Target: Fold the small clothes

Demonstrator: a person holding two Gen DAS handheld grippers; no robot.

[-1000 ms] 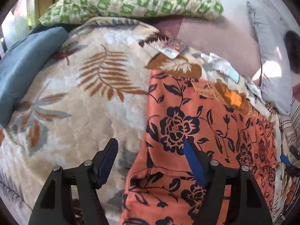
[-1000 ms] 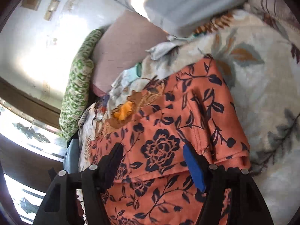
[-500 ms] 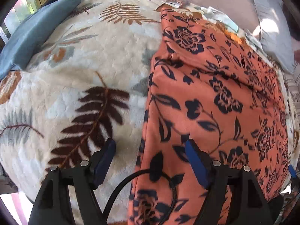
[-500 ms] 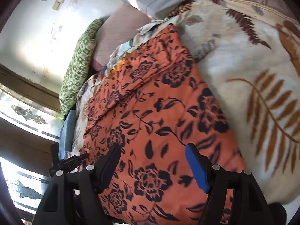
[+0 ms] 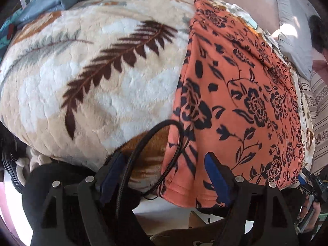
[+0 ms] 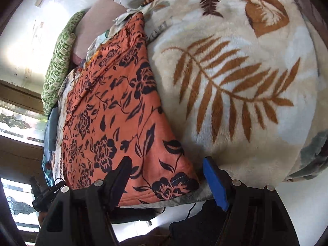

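A cream fleece blanket (image 5: 98, 75) printed with fern leaves covers the whole bed, giving a soft, broad bed-top for folding. On it lies one orange garment (image 5: 235, 102) with a dark flower print, spread flat and long from the far pillows down to the near edge of the bed, where its hem hangs slightly over. It seems laid out this way so that both near corners can be reached at once.

Far off, one green patterned pillow (image 6: 59, 61) and one grey pillow (image 5: 291, 28) sit at the head of the bed, with a few loose pale cloths bunched beside the garment's far end; how many is hard to tell.

Two grippers are in play. The left gripper (image 5: 162, 176) hangs over the garment's near left corner, its jaws apart and just widened, the cloth's edge lying between them but not pinched. A single black cable (image 5: 164, 143) loops in front of it. The right gripper (image 6: 168, 176) hovers at the near right corner, jaws likewise apart and not pressing on the hem between them. Judging by this, each is lined up to take one corner for the first fold.
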